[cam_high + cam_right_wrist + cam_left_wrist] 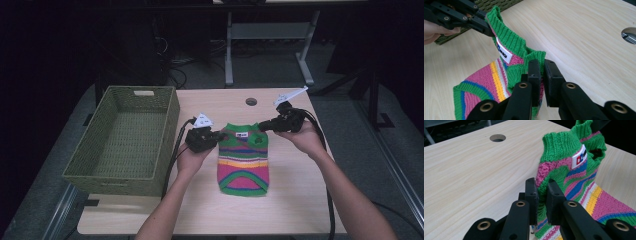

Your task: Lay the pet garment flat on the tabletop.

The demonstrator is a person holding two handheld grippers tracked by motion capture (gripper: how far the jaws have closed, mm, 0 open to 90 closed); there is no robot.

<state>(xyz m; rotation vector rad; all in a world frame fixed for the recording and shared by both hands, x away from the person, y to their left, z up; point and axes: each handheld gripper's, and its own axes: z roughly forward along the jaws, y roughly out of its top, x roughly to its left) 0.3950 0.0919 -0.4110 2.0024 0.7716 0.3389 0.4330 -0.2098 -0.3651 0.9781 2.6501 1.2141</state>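
A small striped knit sweater (243, 159) in green, pink, blue and yellow lies on the wooden table, its collar end lifted. My left gripper (220, 135) is shut on the sweater's left shoulder; in the left gripper view the jaws (542, 195) pinch the pink and green knit (564, 152) beside a white label (579, 157). My right gripper (262, 127) is shut on the right shoulder; its own view shows its jaws (542, 72) clamping the green edge of the sweater (506, 40), with the left gripper (489, 33) farther off at the other shoulder.
A woven green basket (170, 120) stands at the table's left side, close to my left hand. A round cable hole (251, 101) sits near the table's far edge. Bare wooden tabletop (300, 190) stretches to the right and front of the sweater.
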